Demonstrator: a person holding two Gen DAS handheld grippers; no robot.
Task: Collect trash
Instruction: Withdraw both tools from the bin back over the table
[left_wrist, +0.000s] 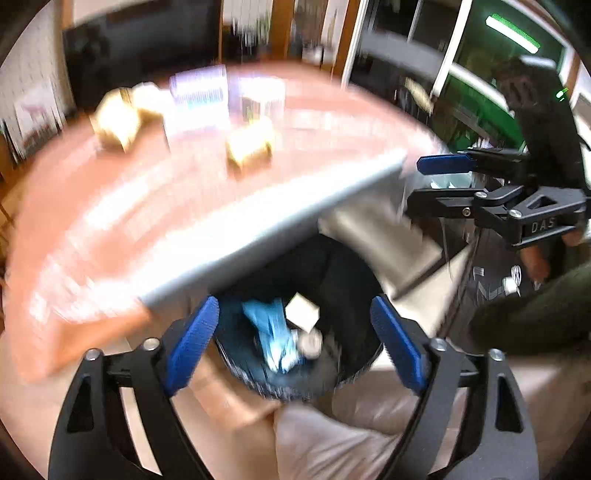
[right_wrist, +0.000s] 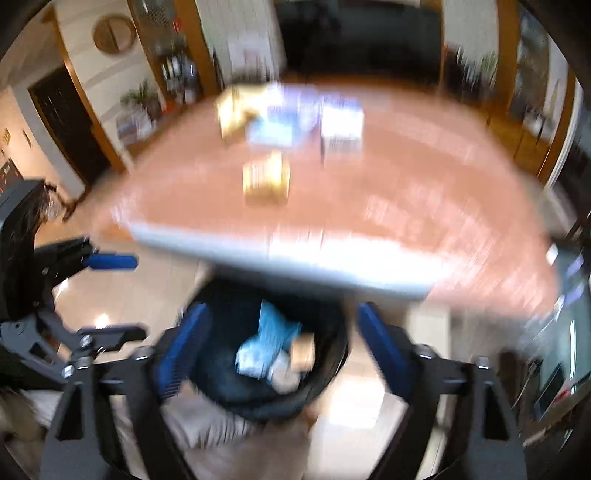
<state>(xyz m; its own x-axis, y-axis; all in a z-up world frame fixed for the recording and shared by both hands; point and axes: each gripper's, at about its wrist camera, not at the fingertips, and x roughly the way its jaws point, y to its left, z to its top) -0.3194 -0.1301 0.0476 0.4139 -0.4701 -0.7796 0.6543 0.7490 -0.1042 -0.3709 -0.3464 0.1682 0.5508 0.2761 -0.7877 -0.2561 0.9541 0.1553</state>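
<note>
A black trash bin (left_wrist: 347, 280) stands on the floor under the table's near edge and also shows in the right wrist view (right_wrist: 221, 384). It holds blue crumpled trash (left_wrist: 273, 332) and a pale paper piece (left_wrist: 302, 313). My left gripper (left_wrist: 295, 339) is open and empty above the bin. My right gripper (right_wrist: 280, 343) is open and empty above the same bin; it also shows in the left wrist view (left_wrist: 424, 181). Gold-wrapped items (right_wrist: 266, 181) and boxes (right_wrist: 341, 125) lie on the reddish table (right_wrist: 406, 192). Both views are blurred.
The table's pale edge (left_wrist: 280, 214) overhangs the bin. A beige cushion or sofa (left_wrist: 332, 435) lies below the left gripper. Tiled floor (right_wrist: 122, 295) surrounds the bin. Shelves and a dark doorway (right_wrist: 70, 122) stand at the back.
</note>
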